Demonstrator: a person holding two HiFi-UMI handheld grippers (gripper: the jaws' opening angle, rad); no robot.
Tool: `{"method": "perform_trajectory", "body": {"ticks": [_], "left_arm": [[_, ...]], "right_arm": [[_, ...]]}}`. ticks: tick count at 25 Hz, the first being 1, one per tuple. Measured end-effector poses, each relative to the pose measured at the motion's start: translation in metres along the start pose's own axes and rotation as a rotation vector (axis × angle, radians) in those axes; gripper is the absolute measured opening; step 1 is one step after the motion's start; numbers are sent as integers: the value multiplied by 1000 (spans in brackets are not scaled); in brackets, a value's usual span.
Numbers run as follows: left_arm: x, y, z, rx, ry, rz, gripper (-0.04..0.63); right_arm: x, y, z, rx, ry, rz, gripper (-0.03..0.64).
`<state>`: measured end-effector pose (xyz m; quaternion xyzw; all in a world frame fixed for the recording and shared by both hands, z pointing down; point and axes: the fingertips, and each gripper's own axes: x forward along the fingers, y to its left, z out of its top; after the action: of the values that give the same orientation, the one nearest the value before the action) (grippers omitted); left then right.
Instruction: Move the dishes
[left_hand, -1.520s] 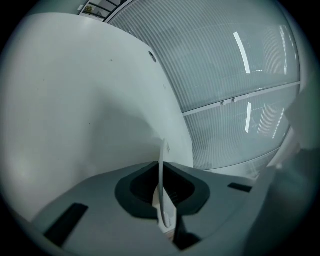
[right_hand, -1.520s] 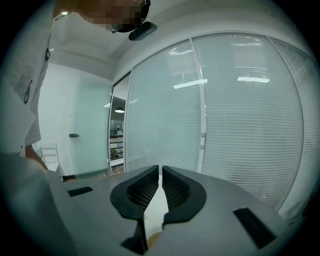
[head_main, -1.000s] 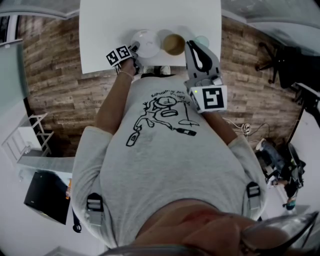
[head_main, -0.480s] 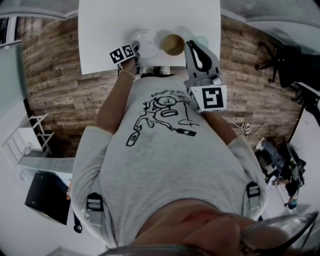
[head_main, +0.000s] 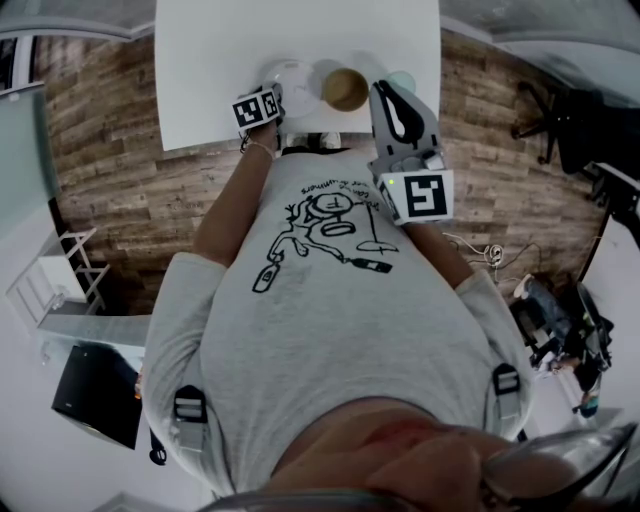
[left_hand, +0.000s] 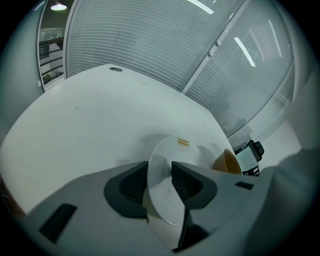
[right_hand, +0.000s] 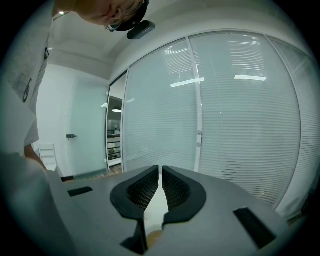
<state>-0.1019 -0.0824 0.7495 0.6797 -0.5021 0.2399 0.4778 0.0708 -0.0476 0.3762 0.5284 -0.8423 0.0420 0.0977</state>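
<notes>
A white plate (head_main: 290, 78) lies near the front edge of the white table (head_main: 220, 60), with a brown bowl (head_main: 347, 88) and a pale green dish (head_main: 404, 80) to its right. My left gripper (head_main: 272, 98) is at the plate's near left rim. In the left gripper view the plate (left_hand: 167, 200) stands edge-on between the jaws of this gripper (left_hand: 160, 167), which have just been opening and no longer clamp it. The brown bowl (left_hand: 227, 162) shows behind. My right gripper (head_main: 381, 90) hovers by the brown bowl, and in its own view this gripper (right_hand: 160, 172) is shut and empty.
The table (left_hand: 100, 115) runs wide and bare to the left and far side of the dishes. Wood-plank floor (head_main: 110, 170) surrounds it. Glass walls with blinds (right_hand: 240, 125) stand beyond. Office chairs (head_main: 560, 130) are off to the right.
The left gripper has rolled, its marker cube swinging right toward the plate, and its jaws have opened around the plate's rim. The right gripper and the dishes have stayed put.
</notes>
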Motion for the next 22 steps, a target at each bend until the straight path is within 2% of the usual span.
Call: {"method": "perform_trajectory", "body": {"ticks": [10,13,22], "left_arm": [[-3,-1,-2,179,-1,108,163],[-3,-7,0,228,-13,107,160],[-10,2,9,249,-59,124,181]], "right_arm": [[-6,-2,1,-1,-6,-7,48],[-6,-4,1,1,-4,-6,48],[-4,-9,-5,14,13,-5,48]]}}
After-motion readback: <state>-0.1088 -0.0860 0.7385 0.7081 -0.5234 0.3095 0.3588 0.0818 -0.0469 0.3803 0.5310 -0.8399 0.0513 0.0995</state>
